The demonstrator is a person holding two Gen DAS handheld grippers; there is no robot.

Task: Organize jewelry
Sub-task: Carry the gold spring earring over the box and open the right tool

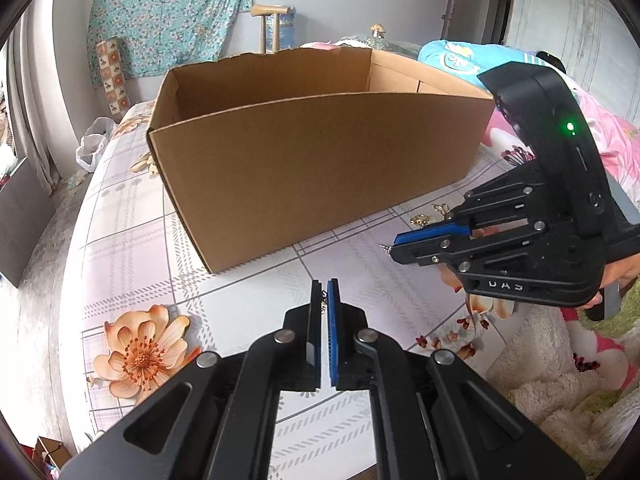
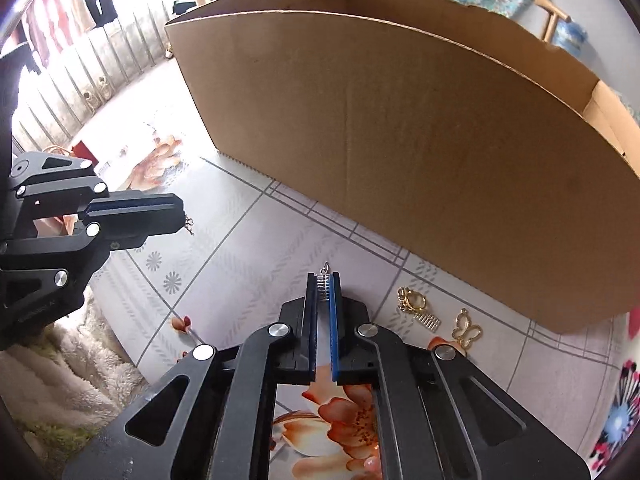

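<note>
The left tongs (image 1: 325, 285) are clamped on a small silver chain piece (image 1: 323, 303), which shows as a few links between the pads; in the right wrist view a bit of it (image 2: 189, 225) hangs out past the tips. The right tongs (image 2: 324, 278) are closed on a silver charm (image 2: 325, 282), a ribbed bar held between the blue pads with its small ring poking out beyond the tips.

Both tongs hang over a bed sheet (image 1: 140, 248) printed with pale checks and orange flowers. The right tongs (image 1: 394, 246) appear at the right of the left wrist view, pointing left, with part of a hand (image 1: 622, 270) behind the frame.

A large open cardboard box (image 1: 320, 176) stands on the sheet just beyond both tongs, its long side wall facing them. What lies inside cannot be seen from here.

Three gold pieces lie on the sheet near the foot of the box (image 2: 420, 160), to the right of the right tongs: a round ornate charm (image 2: 412, 300), a small comb-shaped piece (image 2: 430, 322) just beside it, and a butterfly charm (image 2: 467, 330) a little further right. In the left wrist view they are only a small gold glint (image 1: 424, 219) beyond the right tongs.

A fluffy white blanket (image 1: 560, 380) lies at the near edge of the bed.
</note>
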